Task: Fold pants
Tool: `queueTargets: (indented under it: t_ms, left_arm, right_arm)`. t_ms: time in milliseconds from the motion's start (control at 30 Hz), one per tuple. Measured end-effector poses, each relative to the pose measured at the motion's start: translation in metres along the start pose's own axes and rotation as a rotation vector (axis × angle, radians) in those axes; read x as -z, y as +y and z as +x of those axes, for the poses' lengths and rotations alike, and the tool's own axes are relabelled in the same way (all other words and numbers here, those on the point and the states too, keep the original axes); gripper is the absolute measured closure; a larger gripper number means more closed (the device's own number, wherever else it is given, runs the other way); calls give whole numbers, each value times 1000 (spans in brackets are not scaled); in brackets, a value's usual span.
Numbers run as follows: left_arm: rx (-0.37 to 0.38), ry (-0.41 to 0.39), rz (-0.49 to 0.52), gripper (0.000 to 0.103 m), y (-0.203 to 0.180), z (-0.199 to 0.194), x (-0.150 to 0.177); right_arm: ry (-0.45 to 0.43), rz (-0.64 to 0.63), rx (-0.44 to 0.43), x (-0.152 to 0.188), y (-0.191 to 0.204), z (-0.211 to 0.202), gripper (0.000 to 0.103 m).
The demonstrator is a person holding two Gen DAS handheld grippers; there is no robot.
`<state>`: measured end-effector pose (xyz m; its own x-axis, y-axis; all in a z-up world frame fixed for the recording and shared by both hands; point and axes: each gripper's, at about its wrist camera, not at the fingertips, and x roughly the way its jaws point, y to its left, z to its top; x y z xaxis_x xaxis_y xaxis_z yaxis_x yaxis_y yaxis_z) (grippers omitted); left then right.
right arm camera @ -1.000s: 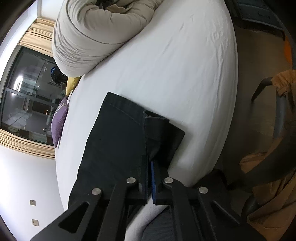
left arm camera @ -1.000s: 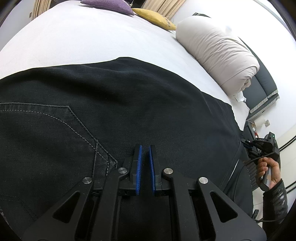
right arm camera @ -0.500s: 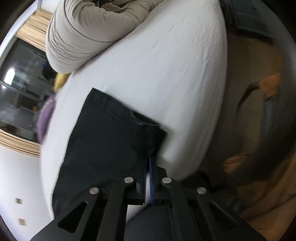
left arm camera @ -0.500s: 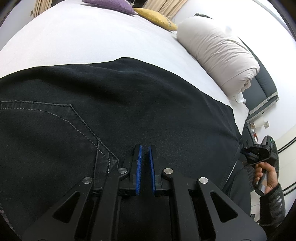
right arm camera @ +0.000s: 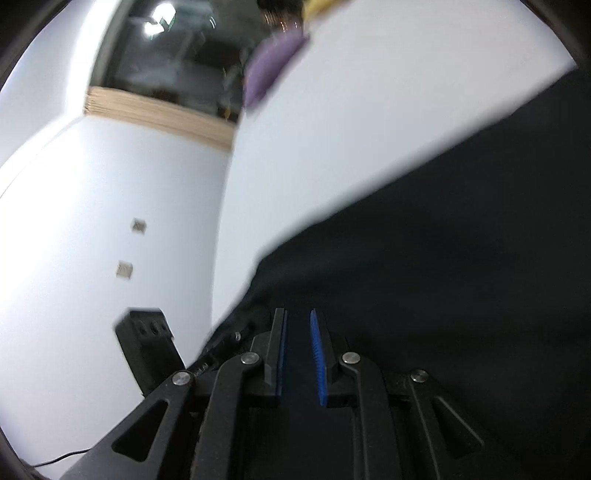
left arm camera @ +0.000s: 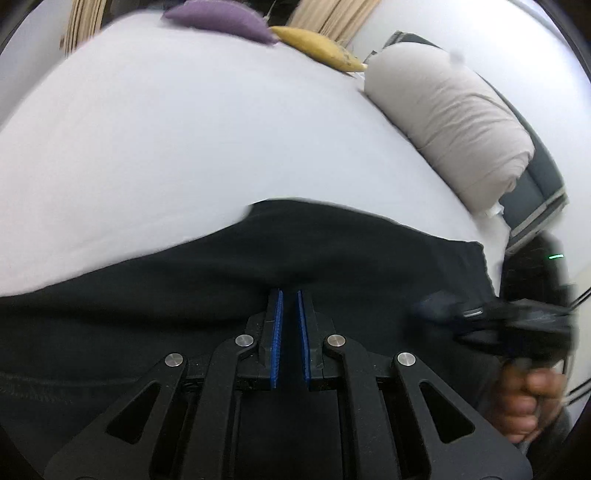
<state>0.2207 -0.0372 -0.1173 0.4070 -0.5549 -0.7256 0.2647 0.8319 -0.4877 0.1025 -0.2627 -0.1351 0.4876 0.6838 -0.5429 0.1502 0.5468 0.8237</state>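
Black pants [left arm camera: 332, 258] lie on the white bed [left arm camera: 184, 147]. My left gripper [left arm camera: 289, 295] hangs just over the cloth near its far edge, its blue pads a narrow gap apart with nothing between them. The right gripper [left arm camera: 480, 317] shows at the right in a hand, blurred, low over the pants. In the right wrist view the pants [right arm camera: 461, 240] fill the right half, and my right gripper [right arm camera: 298, 314] is over them near their left edge, its pads slightly apart and empty.
A rolled beige duvet [left arm camera: 450, 122] lies at the bed's right side. A purple pillow [left arm camera: 218, 20] and a yellow pillow [left arm camera: 317, 48] sit at the head. A wall with a dark window [right arm camera: 177, 55] and a black device [right arm camera: 147, 350] are at the left.
Both views have shifted fast and blurred. The right gripper let go of the pant hem and swung over to the pants by the left gripper. The left gripper moved toward the cloth's far edge.
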Motion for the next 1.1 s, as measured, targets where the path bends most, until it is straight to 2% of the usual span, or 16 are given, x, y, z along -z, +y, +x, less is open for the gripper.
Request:
queueTargets:
  t_ms: [33, 133, 267, 367, 400, 467, 500, 533, 567, 600, 700, 767, 867, 933, 1033, 1100]
  left_arm:
    - [31, -12, -34, 95, 12, -6, 0]
    - [15, -64, -26, 95, 38, -31, -1]
    - [48, -95, -55, 95, 80, -61, -7]
    - [36, -130, -81, 95, 106, -82, -10]
    - [31, -140, -87, 95, 112, -87, -11]
    - [13, -163, -132, 95, 129, -100, -11]
    - [-24, -173, -133, 95, 130, -106, -11]
    - [-58, -182, -137, 95, 130, -109, -12]
    - [-104, -197, -153, 95, 129, -117, -12]
    - [-105, -218, -171, 95, 126, -126, -10]
    - [-62, -252, -161, 95, 97, -136, -7]
    - [-31, -229, -141, 95, 69, -125, -5]
    - [35, -106, -92, 95, 18, -81, 1]
    - [28, -33, -37, 95, -4, -55, 11]
    - [22, 55, -11, 95, -12, -30, 32]
    - [27, 40, -1, 95, -5, -35, 46]
  right_arm:
    - [16, 24, 18, -1, -8, 11, 103]
    - [-57, 54, -48, -12, -37, 3, 103]
    - [-208, 91, 37, -33, -73, -58, 103]
    - [-386, 186, 141, -44, -112, -131, 103]
    - [-414, 201, 185, -45, -117, -146, 103]
    - [-473, 232, 334, -44, -127, -186, 102]
    - [-515, 246, 508, -36, -122, -224, 88]
    - [-515, 246, 508, -36, -122, -224, 75]
    - [-541, 245, 553, -26, -113, -242, 46]
    - [-564, 234, 550, -16, -105, -256, 31]
    - [-589, 181, 507, 16, -84, -276, 29]
    - [-591, 231, 486, 35, -92, -283, 29]
    - [-590, 360, 462, 41, -116, -281, 30]
    - [-565, 411, 459, 40, -126, -270, 32]
    - [-559, 452, 436, 41, -140, -261, 32]
    - [-580, 477, 396, 39, -150, -260, 32]
